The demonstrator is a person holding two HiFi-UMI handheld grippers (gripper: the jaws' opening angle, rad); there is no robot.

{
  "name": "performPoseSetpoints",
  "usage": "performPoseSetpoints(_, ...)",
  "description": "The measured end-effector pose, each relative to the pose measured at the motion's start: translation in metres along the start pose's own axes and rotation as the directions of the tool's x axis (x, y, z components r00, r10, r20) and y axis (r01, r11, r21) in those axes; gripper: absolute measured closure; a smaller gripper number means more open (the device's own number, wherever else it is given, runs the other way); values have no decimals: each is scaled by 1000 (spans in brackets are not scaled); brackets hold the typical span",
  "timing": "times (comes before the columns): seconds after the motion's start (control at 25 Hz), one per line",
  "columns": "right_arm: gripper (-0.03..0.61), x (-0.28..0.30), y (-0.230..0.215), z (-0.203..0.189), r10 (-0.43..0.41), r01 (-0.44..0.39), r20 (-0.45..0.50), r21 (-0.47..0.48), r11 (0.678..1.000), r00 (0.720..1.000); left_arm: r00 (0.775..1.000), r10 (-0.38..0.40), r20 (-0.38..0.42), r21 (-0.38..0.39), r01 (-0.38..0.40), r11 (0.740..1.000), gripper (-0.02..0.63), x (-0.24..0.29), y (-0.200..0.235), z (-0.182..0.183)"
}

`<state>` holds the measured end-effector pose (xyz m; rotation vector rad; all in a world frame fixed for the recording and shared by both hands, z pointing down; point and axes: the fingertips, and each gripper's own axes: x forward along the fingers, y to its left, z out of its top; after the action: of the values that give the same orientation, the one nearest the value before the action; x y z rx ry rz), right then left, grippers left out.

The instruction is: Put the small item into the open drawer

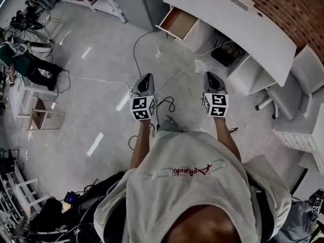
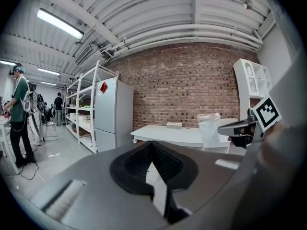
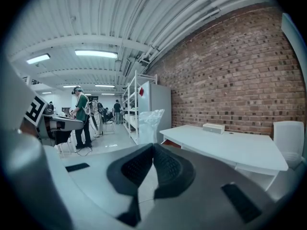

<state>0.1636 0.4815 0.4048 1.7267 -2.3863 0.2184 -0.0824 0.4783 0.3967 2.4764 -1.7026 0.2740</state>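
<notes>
1. Head view: the left gripper (image 1: 147,78) and right gripper (image 1: 213,76) hang over the grey polished floor (image 1: 101,100), well apart from the white curved tabletop (image 1: 238,24). The wood-lined open drawer (image 1: 177,23) is pulled out at the tabletop's end.
2. Right gripper view only: the jaws are pinched on a crumpled clear plastic bag (image 3: 151,123), which sticks up past their tips.
3. Left gripper view: its own jaws are closed together on nothing. The bag (image 2: 209,128) sits at the right gripper's tip.

red script (image 1: 191,170) on the person's shirt (image 1: 202,201) cannot be read; nothing else legible.
</notes>
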Motion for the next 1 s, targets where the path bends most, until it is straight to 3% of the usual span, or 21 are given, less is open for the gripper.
performPoseSetpoints(0.52,566,46,-17,-3,-13,13,-18,-11,1000,1000,999,-38,3,-11,38,999,604,58,12,-1)
performPoseSetpoints(1.0,566,185,-16,42,-43,42,-33,-20,999,999,995,-102,1,-30,102,994,604,177,97,29)
